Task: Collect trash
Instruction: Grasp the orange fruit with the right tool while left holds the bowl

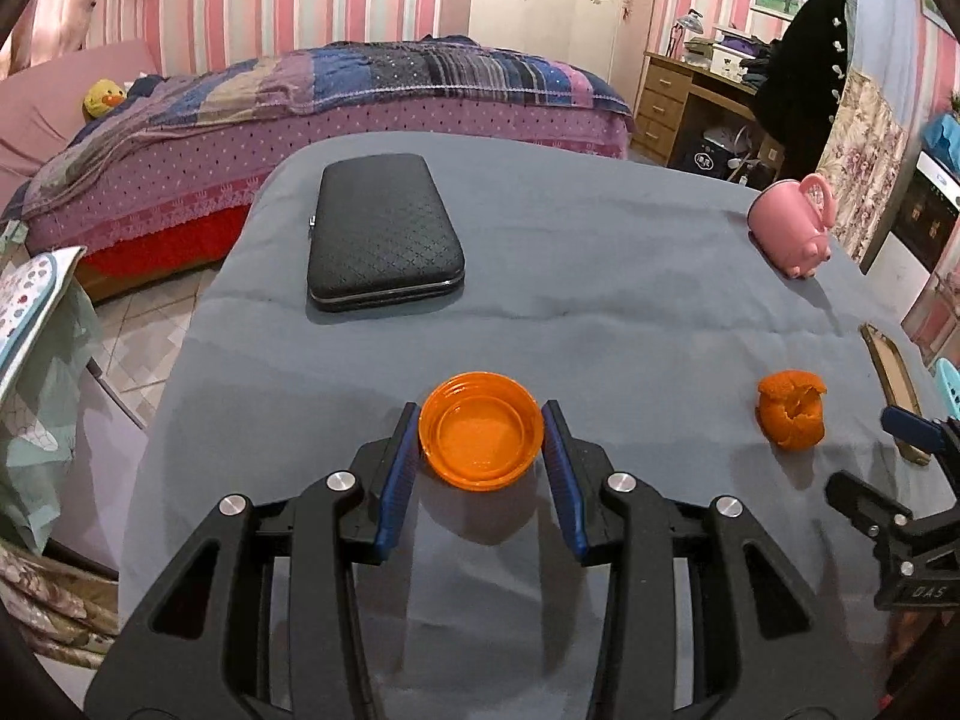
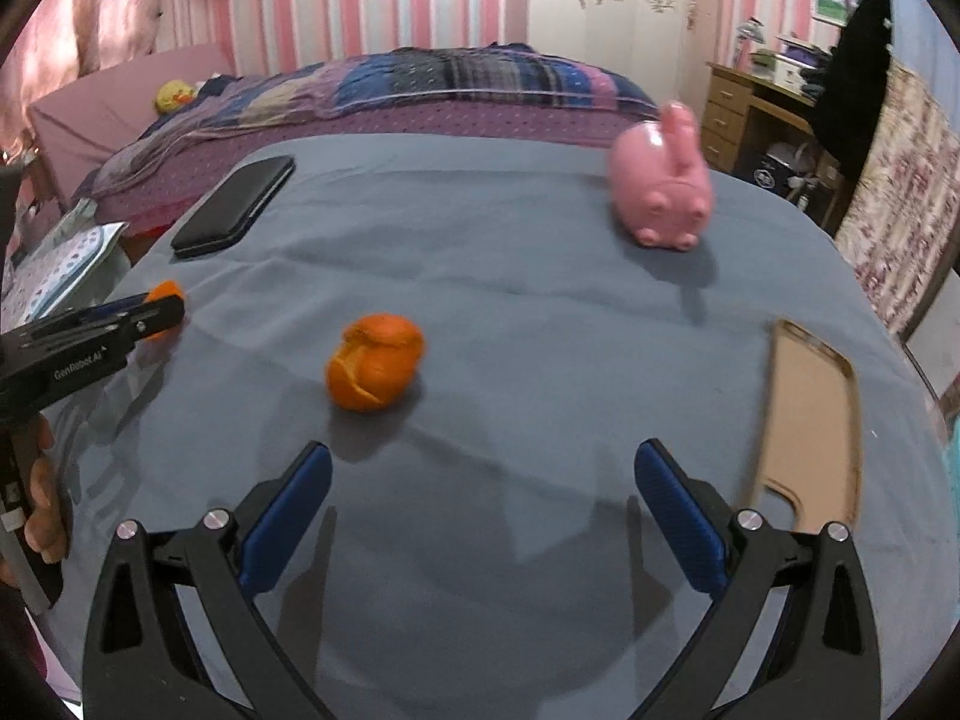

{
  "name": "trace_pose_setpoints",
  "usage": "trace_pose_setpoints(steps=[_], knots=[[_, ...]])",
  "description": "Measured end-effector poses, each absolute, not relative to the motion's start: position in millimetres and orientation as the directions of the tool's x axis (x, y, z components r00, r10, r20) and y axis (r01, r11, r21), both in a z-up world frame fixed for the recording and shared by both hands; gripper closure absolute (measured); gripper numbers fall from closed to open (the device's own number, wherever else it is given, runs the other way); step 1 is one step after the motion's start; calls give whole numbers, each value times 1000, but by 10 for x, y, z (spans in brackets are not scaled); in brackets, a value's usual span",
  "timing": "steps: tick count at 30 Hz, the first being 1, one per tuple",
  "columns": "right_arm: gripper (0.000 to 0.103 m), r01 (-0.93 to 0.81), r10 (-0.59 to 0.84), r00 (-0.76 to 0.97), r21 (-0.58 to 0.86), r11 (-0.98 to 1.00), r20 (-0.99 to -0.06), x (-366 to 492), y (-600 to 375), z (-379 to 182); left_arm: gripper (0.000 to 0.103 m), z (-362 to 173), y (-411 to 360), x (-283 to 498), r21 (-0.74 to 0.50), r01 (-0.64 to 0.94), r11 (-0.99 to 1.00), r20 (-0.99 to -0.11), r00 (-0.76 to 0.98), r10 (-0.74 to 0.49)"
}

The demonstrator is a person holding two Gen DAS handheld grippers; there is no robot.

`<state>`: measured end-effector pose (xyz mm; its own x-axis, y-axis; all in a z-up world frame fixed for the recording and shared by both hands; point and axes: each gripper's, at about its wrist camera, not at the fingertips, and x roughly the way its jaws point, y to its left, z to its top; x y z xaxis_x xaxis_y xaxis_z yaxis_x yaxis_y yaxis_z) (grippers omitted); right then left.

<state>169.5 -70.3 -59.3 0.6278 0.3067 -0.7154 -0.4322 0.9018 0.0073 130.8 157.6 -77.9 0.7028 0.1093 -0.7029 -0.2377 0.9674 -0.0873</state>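
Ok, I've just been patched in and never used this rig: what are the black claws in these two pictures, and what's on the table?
No robot arm here: a person holds a two-finger tool in each hand, and a camera on each tool looks forward along its blue fingers. The left picture comes from the left tool, whose fingers are shut on an orange cap, open side up. The right picture comes from the right tool, which is open and empty above the grey tablecloth. On the cloth lie an orange peel, ahead and left of the right tool, a black case, a pink rabbit-shaped cup lying on its side, and a tan tray at the right edge. A bed stands behind the table.
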Motion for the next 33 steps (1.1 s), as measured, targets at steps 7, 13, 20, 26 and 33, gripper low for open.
trace_pose_setpoints(steps=[7, 13, 20, 26, 33], knots=[[26, -489, 343, 605, 5, 872, -718, 1847, -442, -582, 64, -796, 1690, 1289, -149, -270, 951, -703, 705, 90], [71, -549, 395, 555, 34, 835, -733, 1858, -368, -612, 64, -808, 1638, 1320, -125, -264, 956, -708, 699, 101], [79, -525, 410, 605, 46, 850, -683, 1706, -692, -468, 64, -800, 1624, 1326, -90, -272, 958, -716, 687, 128], [79, -456, 356, 663, 21, 890, -659, 1605, -1345, -279, 64, -669, 1337, 1354, -63, -238, 969, -698, 705, 128], [84, -357, 270, 723, -9, 934, -636, 1572, -2159, -99, 64, -503, 635, 1523, -87, -114, 990, -671, 741, 27]])
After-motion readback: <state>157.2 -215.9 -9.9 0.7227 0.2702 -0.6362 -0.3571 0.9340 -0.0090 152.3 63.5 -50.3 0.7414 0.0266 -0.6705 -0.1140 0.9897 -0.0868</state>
